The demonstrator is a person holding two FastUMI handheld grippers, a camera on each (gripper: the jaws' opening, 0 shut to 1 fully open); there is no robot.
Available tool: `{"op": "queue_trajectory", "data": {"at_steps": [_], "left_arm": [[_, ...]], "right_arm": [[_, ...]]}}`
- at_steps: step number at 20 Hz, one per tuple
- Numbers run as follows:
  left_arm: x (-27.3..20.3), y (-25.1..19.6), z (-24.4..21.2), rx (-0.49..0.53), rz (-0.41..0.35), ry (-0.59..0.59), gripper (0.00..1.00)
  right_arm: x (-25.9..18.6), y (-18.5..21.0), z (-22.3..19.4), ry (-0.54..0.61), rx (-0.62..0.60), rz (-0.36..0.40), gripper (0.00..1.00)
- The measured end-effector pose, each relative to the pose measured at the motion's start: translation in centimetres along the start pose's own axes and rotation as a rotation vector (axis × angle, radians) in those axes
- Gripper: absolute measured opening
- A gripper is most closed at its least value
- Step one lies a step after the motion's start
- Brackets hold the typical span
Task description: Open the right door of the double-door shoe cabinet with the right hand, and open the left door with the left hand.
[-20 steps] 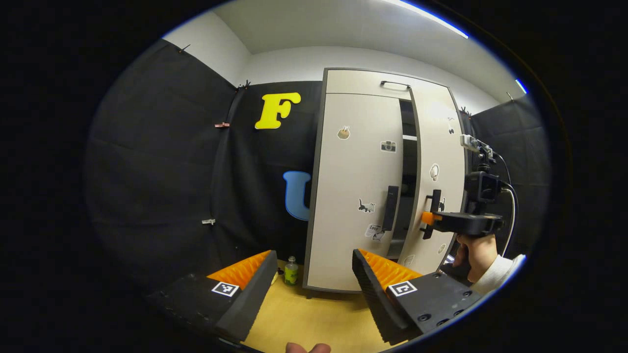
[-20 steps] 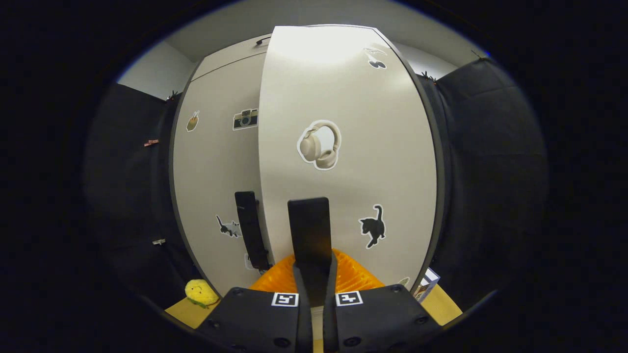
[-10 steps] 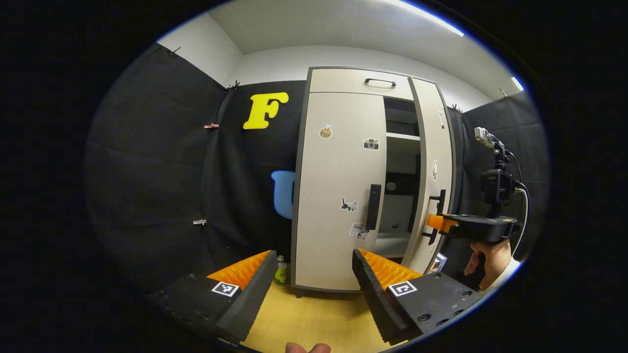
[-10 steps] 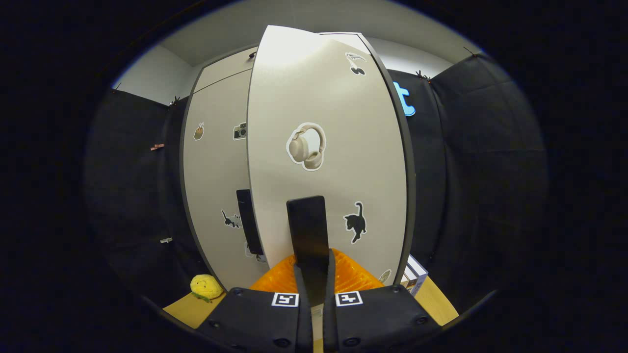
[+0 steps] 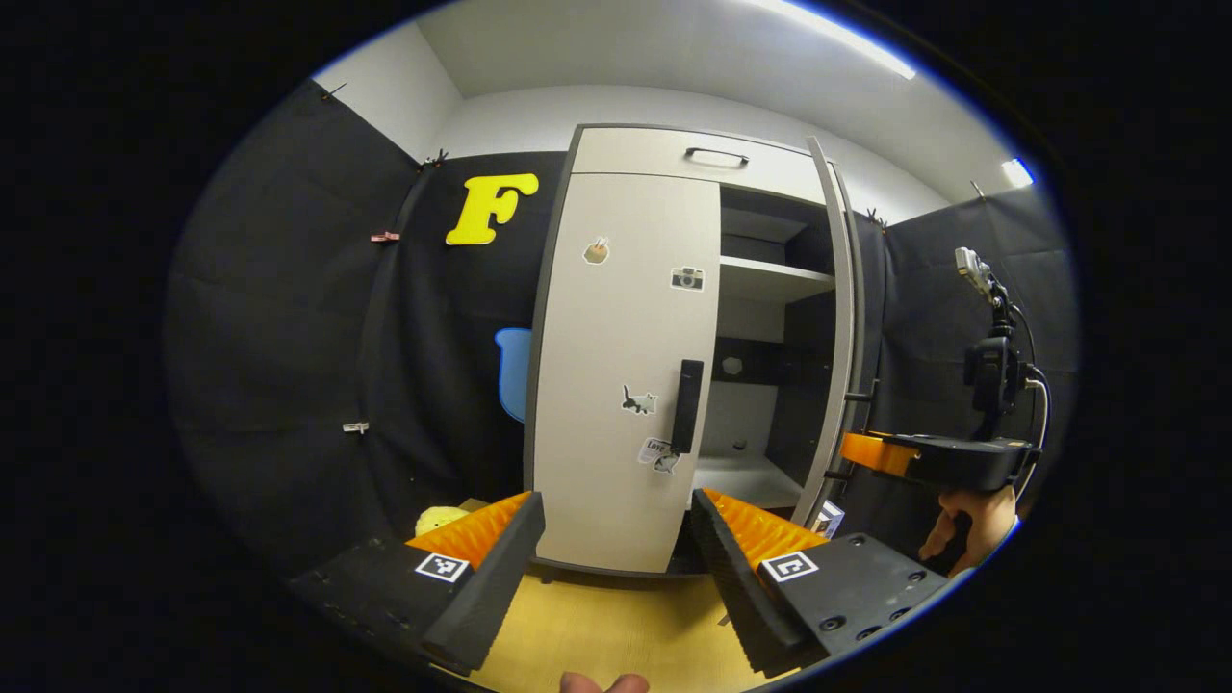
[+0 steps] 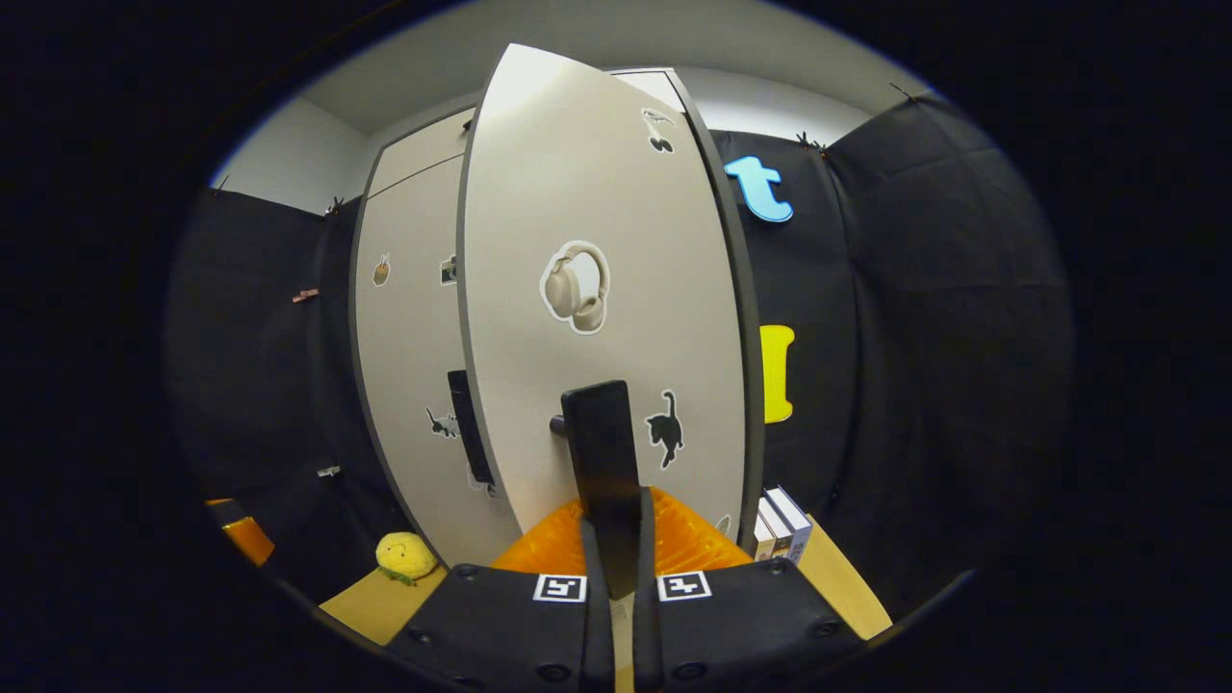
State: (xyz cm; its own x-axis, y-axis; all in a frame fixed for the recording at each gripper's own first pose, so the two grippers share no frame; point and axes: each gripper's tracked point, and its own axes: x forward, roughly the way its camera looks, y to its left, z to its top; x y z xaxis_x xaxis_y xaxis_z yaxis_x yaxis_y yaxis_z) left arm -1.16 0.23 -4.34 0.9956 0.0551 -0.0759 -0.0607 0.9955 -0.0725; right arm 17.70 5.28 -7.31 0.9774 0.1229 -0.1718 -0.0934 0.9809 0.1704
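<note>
right door (image 6: 597, 241): swung wider than a second ago, right tool (image 6: 616, 539) clamped on its handle (image 6: 602, 443)
left door (image 5: 626, 366): shut, left tool (image 5: 616, 549) agape before it

Pale right door (image 6: 597, 289) stands swung open; left door (image 5: 626, 366) remains closed.

My rig, itemised: left gripper (image 5: 616, 568), black body, ridged finger faces, square black-and-white marker tag on each finger block, recessed screws. Right gripper (image 6: 616, 539), same tags and screws; in the left gripper view a black cable loops behind its upright camera mount.
</note>
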Motion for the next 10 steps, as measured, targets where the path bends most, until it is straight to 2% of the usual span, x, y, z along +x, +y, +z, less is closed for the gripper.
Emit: {"op": "queue_trajectory", "data": {"at_steps": [3, 10], "left_arm": [[0.7, -1.5, -0.4, 0.009, -0.022, 0.007, 0.95], [2.2, -4.7, -0.5, 0.022, -0.061, 0.011, 0.95]], "right_arm": [[-0.6, -0.6, 0.0, 0.018, 0.007, 0.020, 0.12], [-1.3, -2.5, 0.1, 0.014, -0.011, -0.006, 0.11]]}}
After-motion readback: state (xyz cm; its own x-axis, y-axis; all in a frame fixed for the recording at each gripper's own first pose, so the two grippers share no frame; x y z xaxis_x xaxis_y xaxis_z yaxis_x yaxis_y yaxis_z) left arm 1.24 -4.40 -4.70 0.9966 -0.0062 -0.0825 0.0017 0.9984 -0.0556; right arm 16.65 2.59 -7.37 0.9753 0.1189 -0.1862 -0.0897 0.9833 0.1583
